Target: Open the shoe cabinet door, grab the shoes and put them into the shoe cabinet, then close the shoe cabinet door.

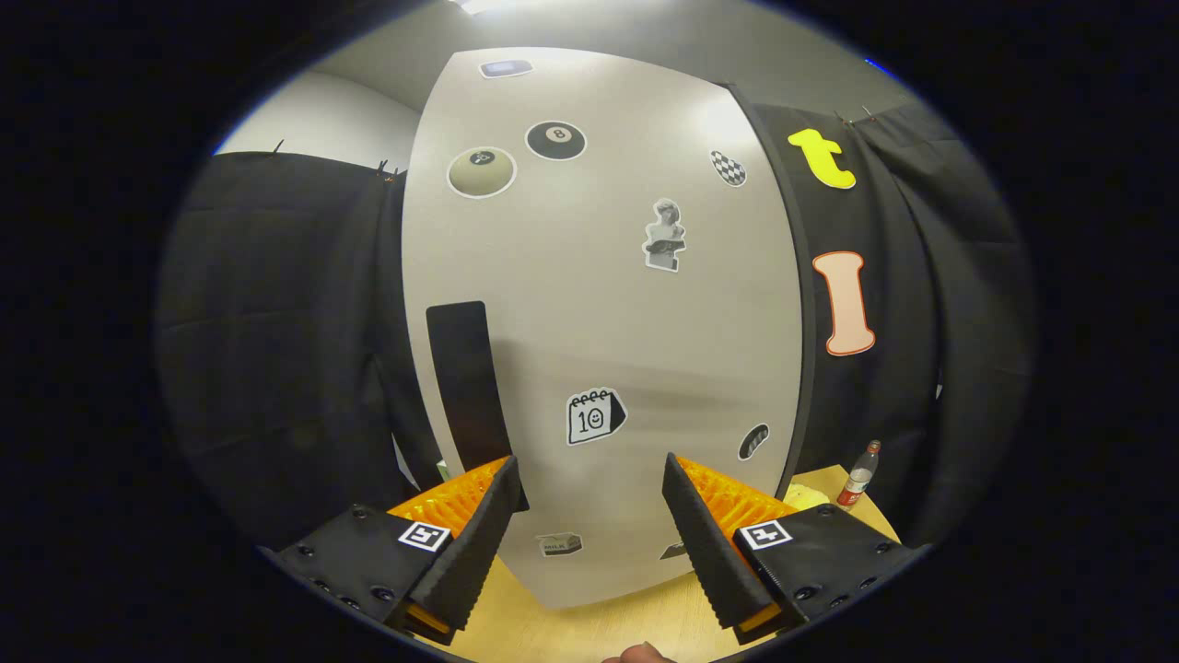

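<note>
The shoe cabinet's white door [599,304] stands upright just ahead of my fingers, closed and covered with several stickers. A tall dark handle strip [465,387] runs down its left side, its lower end just beyond my left fingertip. My gripper [589,479] is open, nothing between its fingers, pointed at the lower part of the door. The cabinet rests on a light wooden tabletop [636,617].
A small plastic bottle with a red label [858,475] stands on the table to the right of the cabinet, beside a yellowish object [806,497]. Black cloth walls hang on both sides. A fingertip [640,654] shows below the fingers.
</note>
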Demonstrator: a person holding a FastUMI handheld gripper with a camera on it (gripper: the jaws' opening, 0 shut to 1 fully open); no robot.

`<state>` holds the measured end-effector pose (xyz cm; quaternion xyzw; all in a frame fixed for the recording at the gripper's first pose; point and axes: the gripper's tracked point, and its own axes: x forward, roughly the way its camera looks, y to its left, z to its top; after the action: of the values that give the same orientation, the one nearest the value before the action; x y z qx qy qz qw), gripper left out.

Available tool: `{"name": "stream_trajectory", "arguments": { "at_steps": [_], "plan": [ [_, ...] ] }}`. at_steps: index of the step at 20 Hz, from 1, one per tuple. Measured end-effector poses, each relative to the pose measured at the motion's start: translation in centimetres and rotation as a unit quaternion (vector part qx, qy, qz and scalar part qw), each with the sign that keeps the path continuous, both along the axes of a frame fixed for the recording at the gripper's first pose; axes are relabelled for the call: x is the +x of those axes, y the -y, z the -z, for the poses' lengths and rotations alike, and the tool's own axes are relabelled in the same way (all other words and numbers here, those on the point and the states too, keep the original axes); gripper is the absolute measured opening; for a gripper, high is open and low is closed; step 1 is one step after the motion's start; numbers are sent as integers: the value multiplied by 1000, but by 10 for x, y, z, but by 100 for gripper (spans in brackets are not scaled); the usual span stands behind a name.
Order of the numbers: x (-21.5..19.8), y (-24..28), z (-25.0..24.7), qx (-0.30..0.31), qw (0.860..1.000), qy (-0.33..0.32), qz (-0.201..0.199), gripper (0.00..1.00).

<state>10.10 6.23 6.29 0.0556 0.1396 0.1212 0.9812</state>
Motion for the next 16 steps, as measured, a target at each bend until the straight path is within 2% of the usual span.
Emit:
{"name": "stream_trajectory", "arguments": {
  "at_steps": [6,10,16],
  "plan": [
    [-41,65,-34,-16,999,36,4,98],
    [-64,131,-51,-57,994,78,42,98],
    [-97,214,-44,-67,992,62,89,98]
  ]
}}
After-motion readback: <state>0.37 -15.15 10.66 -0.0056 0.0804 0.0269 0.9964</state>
